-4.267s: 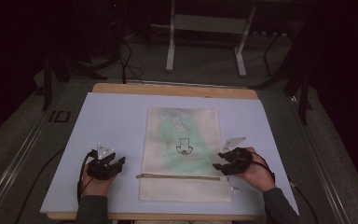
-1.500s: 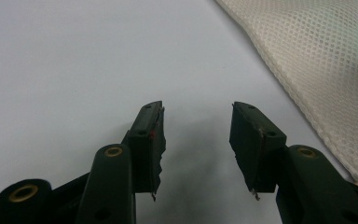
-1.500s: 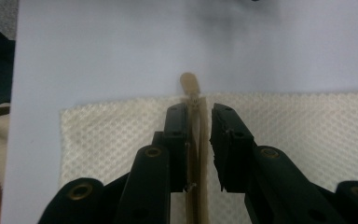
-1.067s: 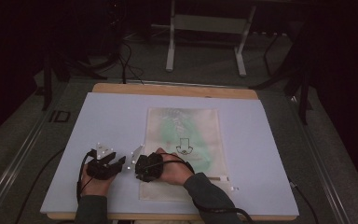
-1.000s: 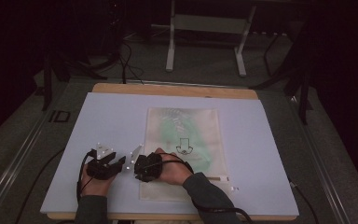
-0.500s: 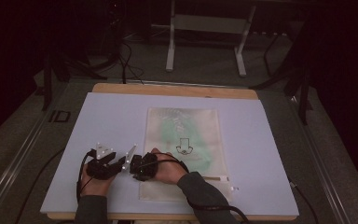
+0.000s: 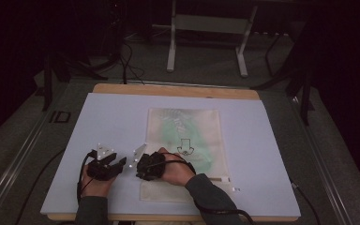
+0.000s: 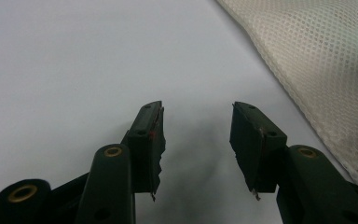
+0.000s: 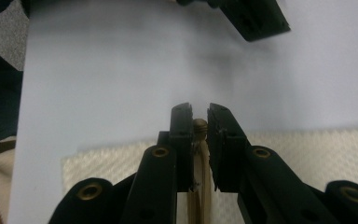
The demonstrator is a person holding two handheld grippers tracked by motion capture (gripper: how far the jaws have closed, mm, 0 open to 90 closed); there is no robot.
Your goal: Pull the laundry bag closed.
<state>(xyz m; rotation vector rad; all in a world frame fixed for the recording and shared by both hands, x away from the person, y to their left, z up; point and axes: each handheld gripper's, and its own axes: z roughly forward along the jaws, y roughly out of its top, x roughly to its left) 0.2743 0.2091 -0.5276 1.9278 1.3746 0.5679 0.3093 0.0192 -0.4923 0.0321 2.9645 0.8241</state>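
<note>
A pale mesh zip bag [image 7: 187, 136] with green contents and a black arrow print lies flat on the table. My right gripper [image 7: 139, 169] has crossed to the bag's near left corner, and its jaws are shut on the tan zipper pull [image 9: 199, 125] at the bag's edge [image 9: 307, 149]. My left gripper [image 7: 120, 164] rests on the table just left of it. In the left gripper view its jaws [image 8: 198, 126] stand open with nothing between them, and the mesh bag [image 8: 326, 60] lies off to their right. One left jaw [image 9: 256, 18] shows at the top of the right gripper view.
The table [image 7: 117, 117] has a pale lavender cover with a wooden strip [image 7: 178, 90] along its far edge. A metal stand [image 7: 206, 37] and cables sit on the dark floor beyond. Bare cover lies left and right of the bag.
The right hand went from the bag's right side to its near left corner, then edged left toward the left gripper. The left hand has stayed put.
</note>
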